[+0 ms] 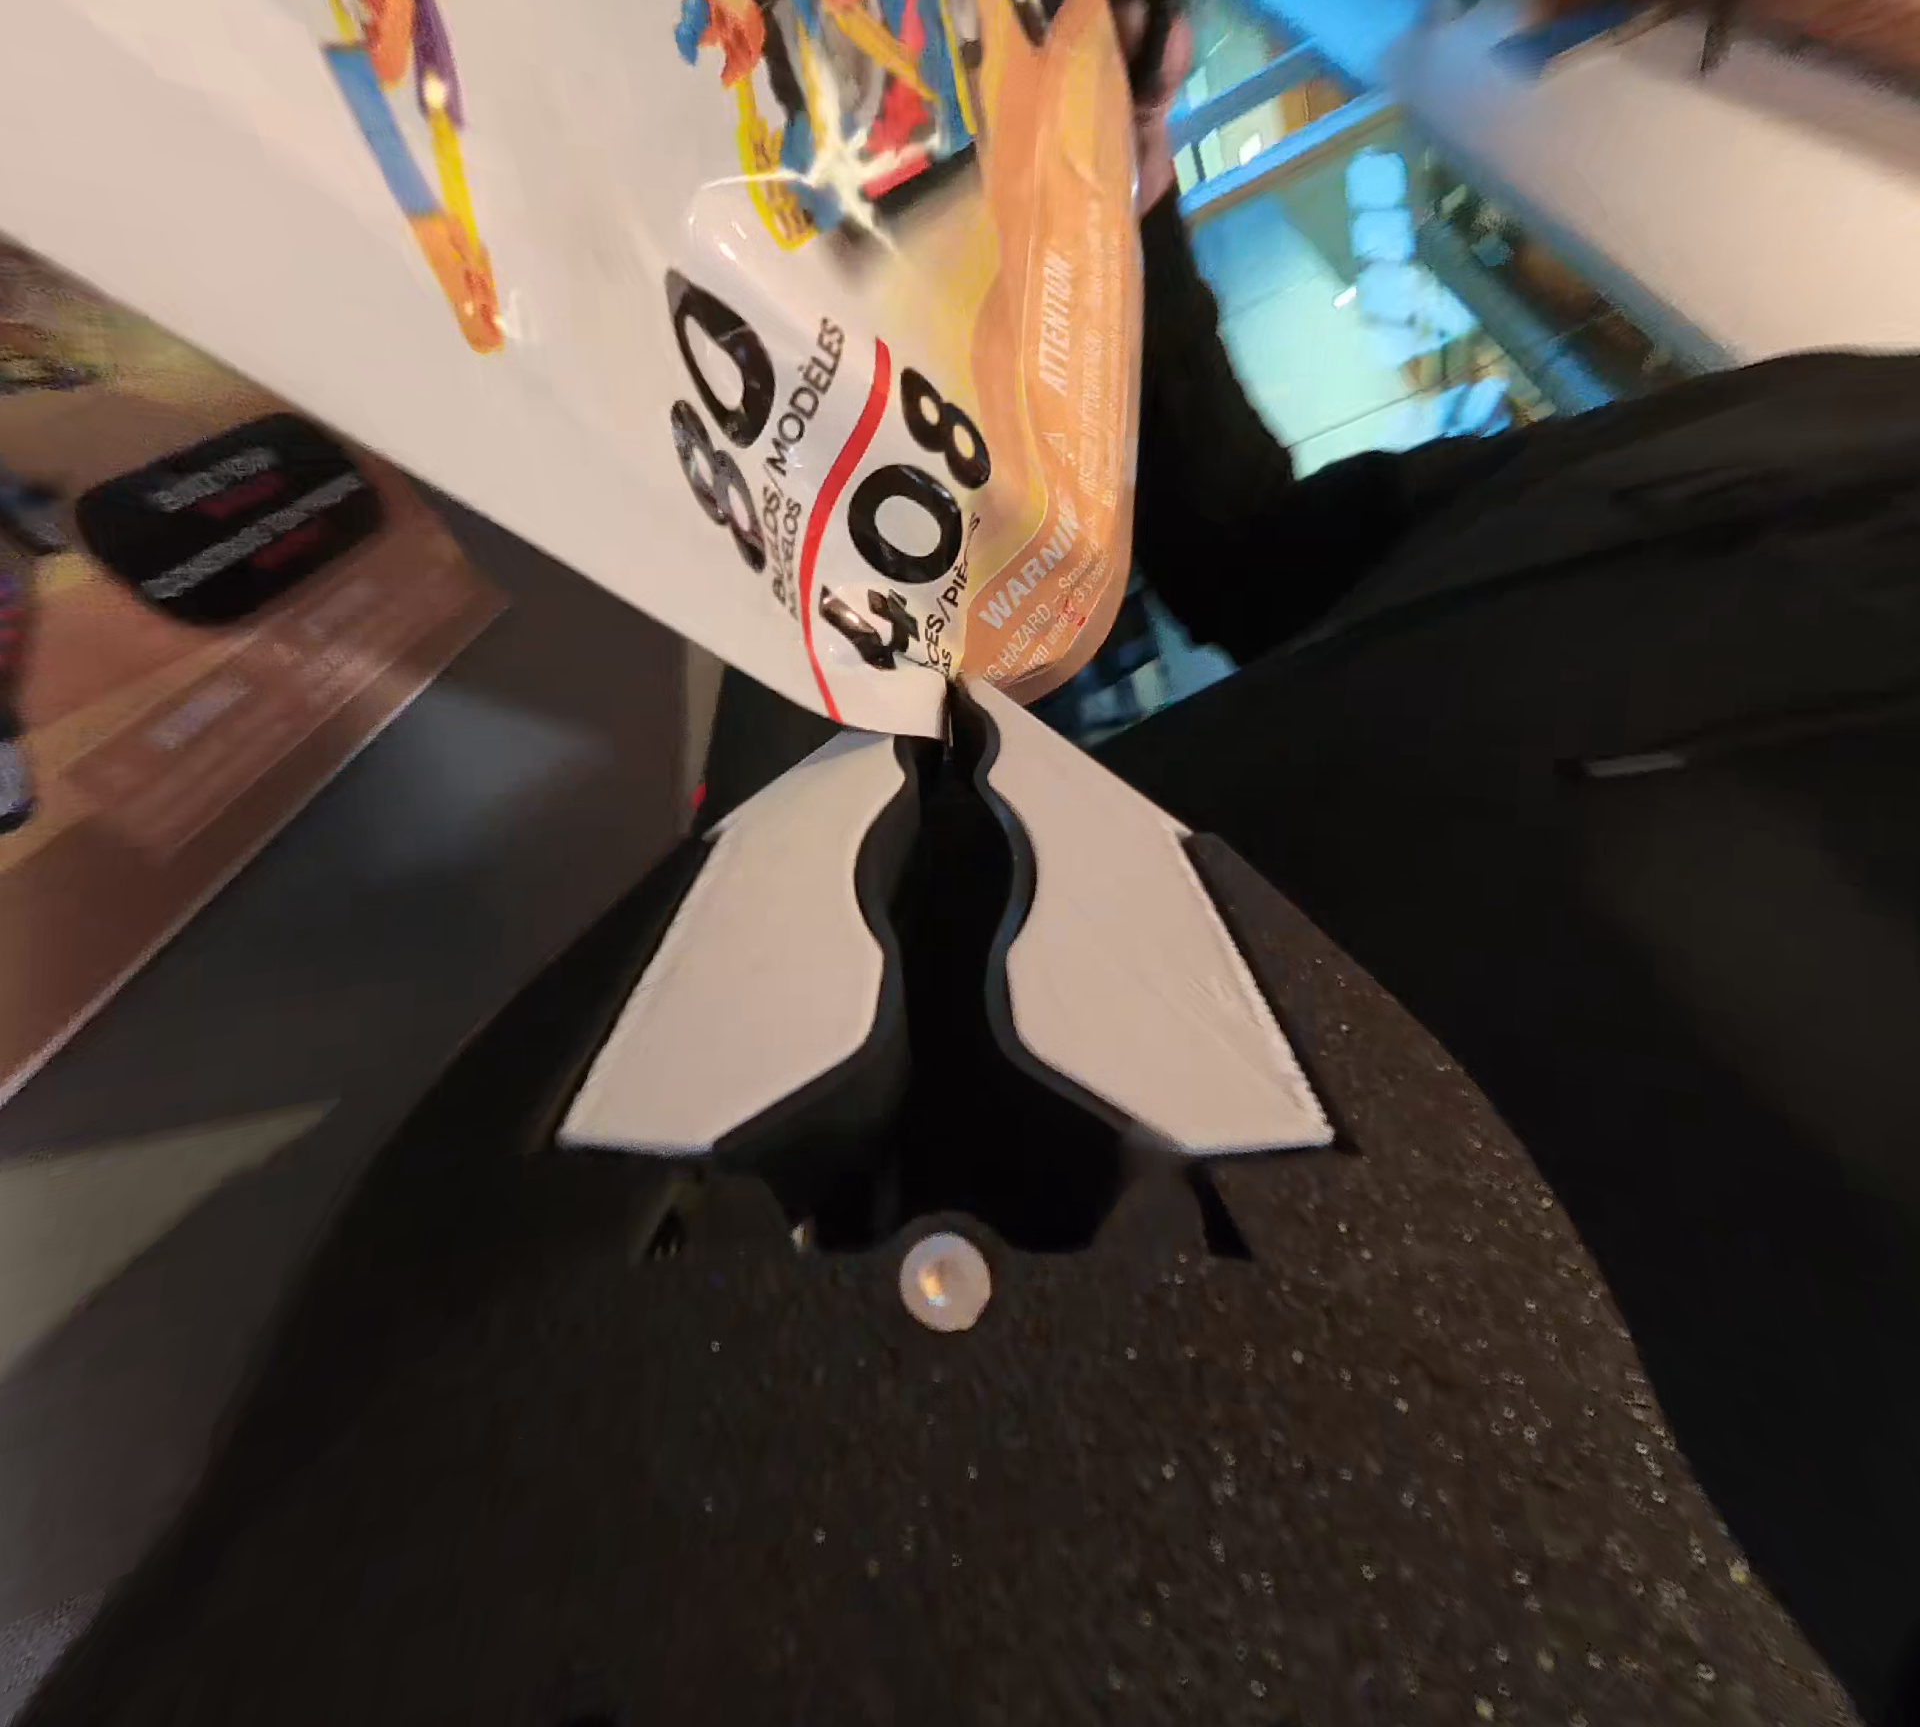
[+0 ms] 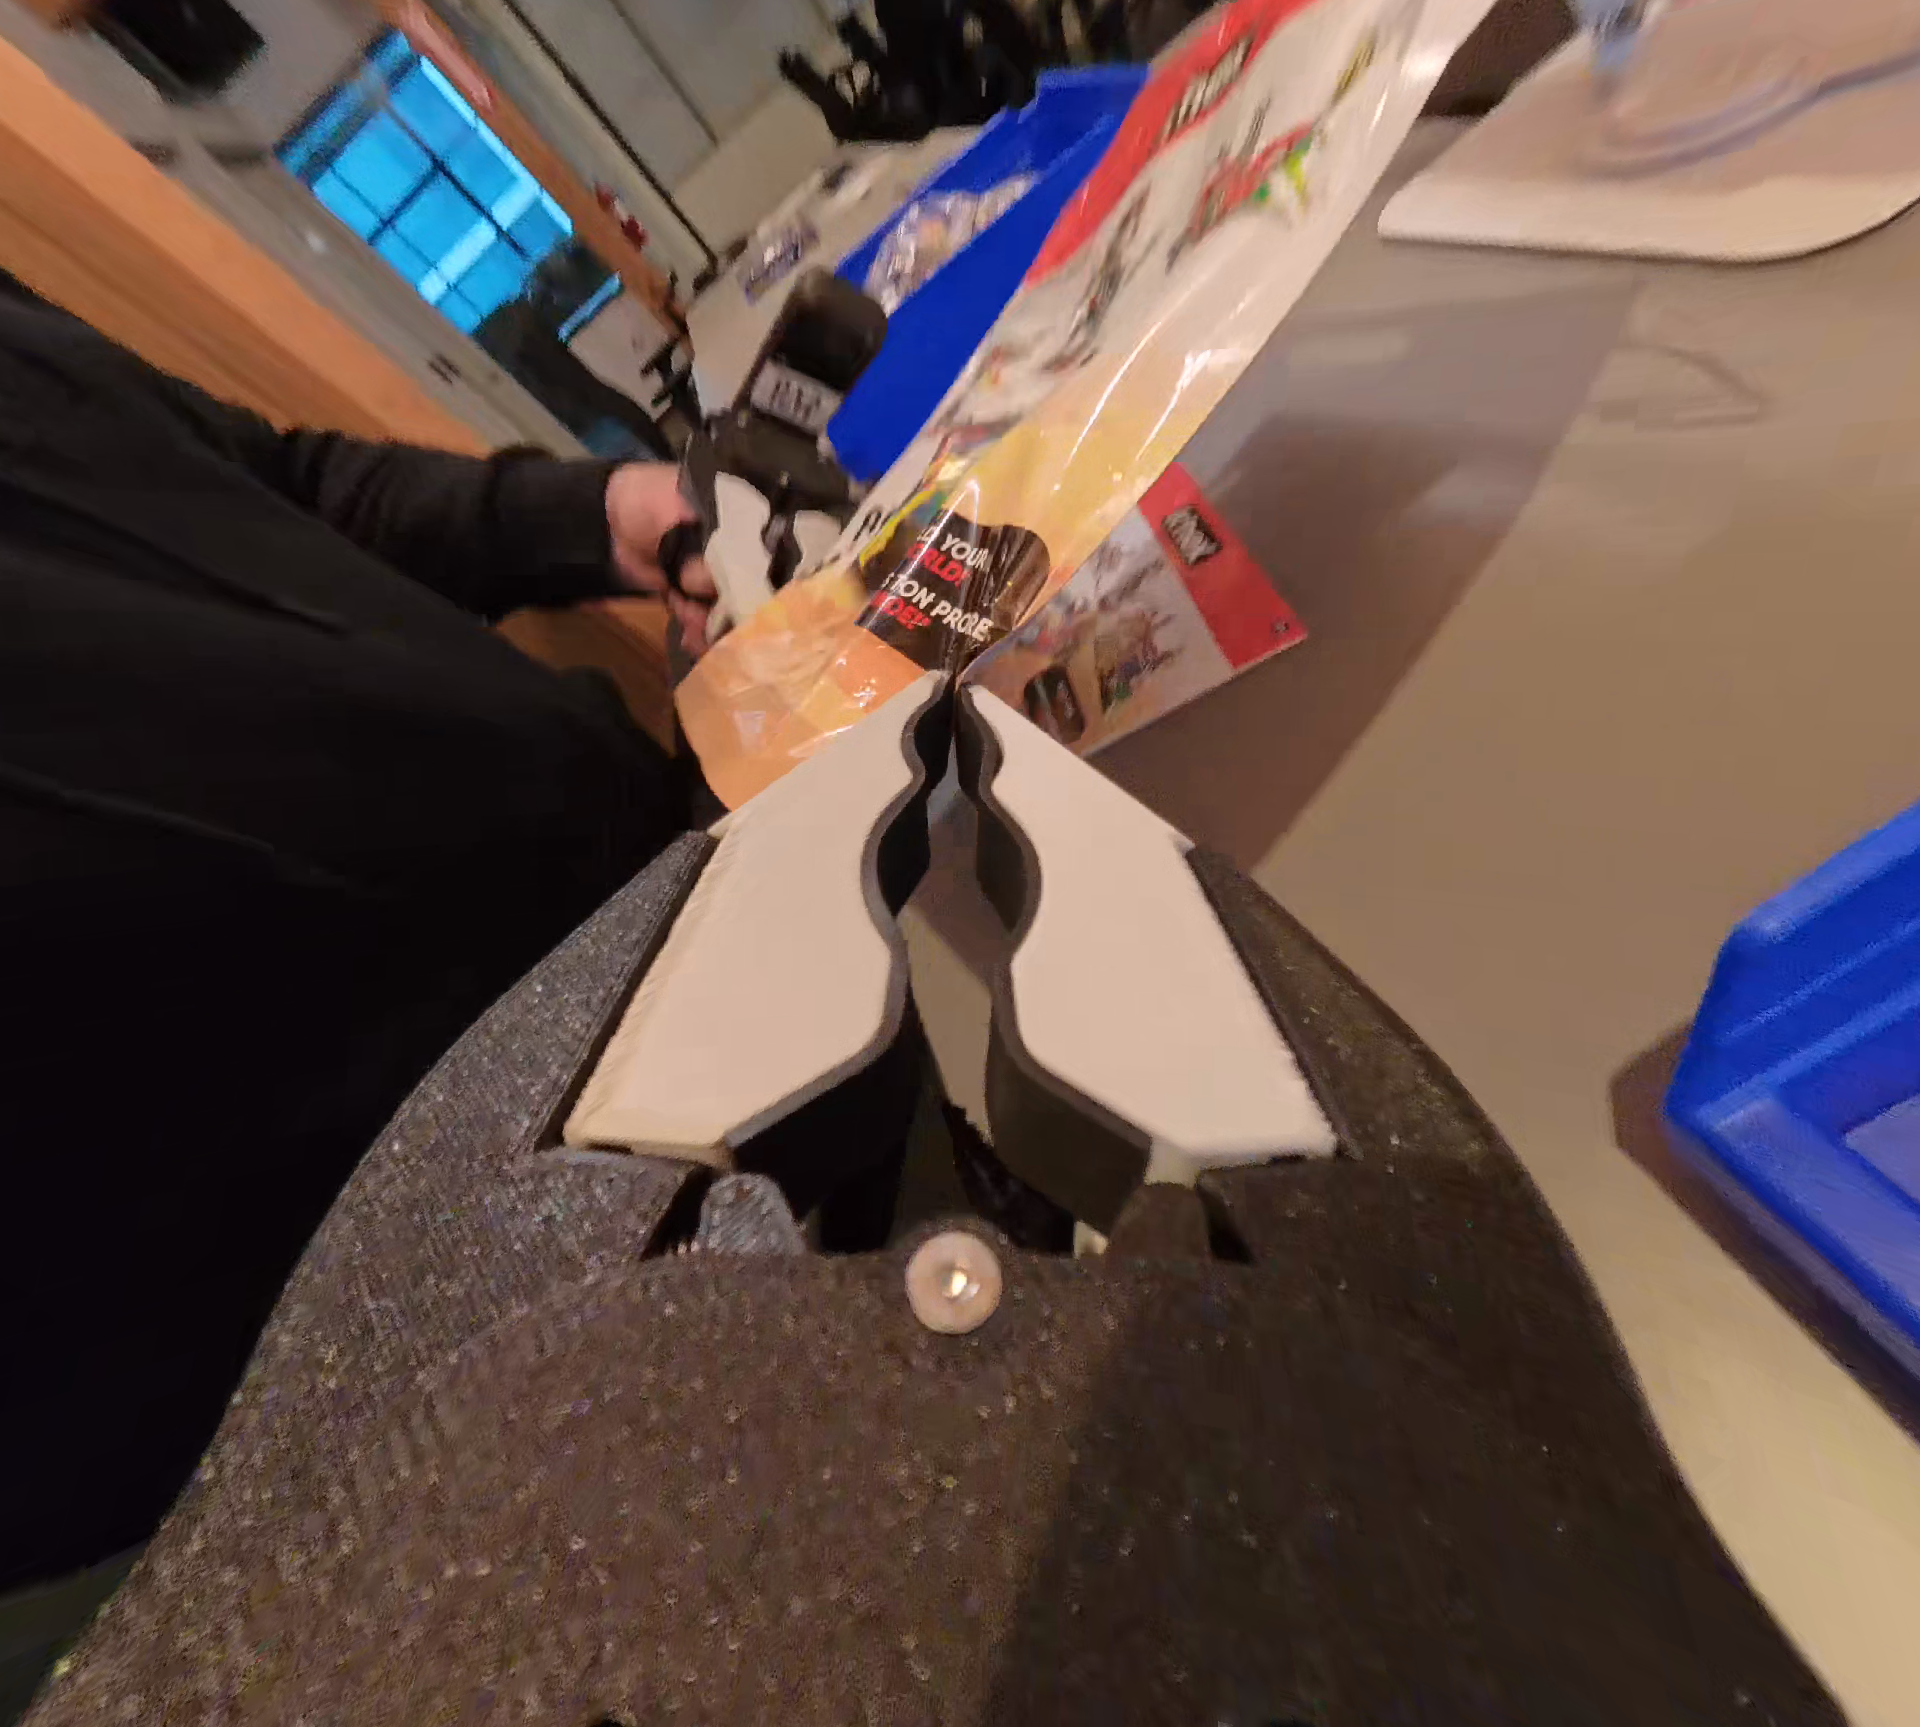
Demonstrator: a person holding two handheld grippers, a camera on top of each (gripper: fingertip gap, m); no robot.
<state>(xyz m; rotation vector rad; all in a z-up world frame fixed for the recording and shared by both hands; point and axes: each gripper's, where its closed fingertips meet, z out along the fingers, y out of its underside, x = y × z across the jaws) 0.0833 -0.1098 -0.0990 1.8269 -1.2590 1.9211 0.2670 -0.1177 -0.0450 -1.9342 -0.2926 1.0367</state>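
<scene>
A glossy printed sheet (image 1: 582,243), white with colourful toy pictures and an orange edge, hangs in the air between both grippers. My left gripper (image 1: 951,721) is shut on one bottom corner of it. My right gripper (image 2: 954,690) is shut on the other corner, at the orange and black part of the sheet (image 2: 1143,306). The left gripper also shows in the right wrist view (image 2: 753,539), held by a person's hand in a black sleeve (image 2: 436,503), clamped on the sheet's far corner.
A second printed leaflet (image 2: 1153,607) lies on the grey table (image 2: 1558,638) under the sheet. A blue bin (image 2: 1829,1054) stands at the right, another blue bin (image 2: 966,264) behind the sheet. A white mat (image 2: 1662,191) lies far right. A person's dark clothing (image 1: 1558,742) is close by. Tip to tip, the grippers are about 20 centimetres apart.
</scene>
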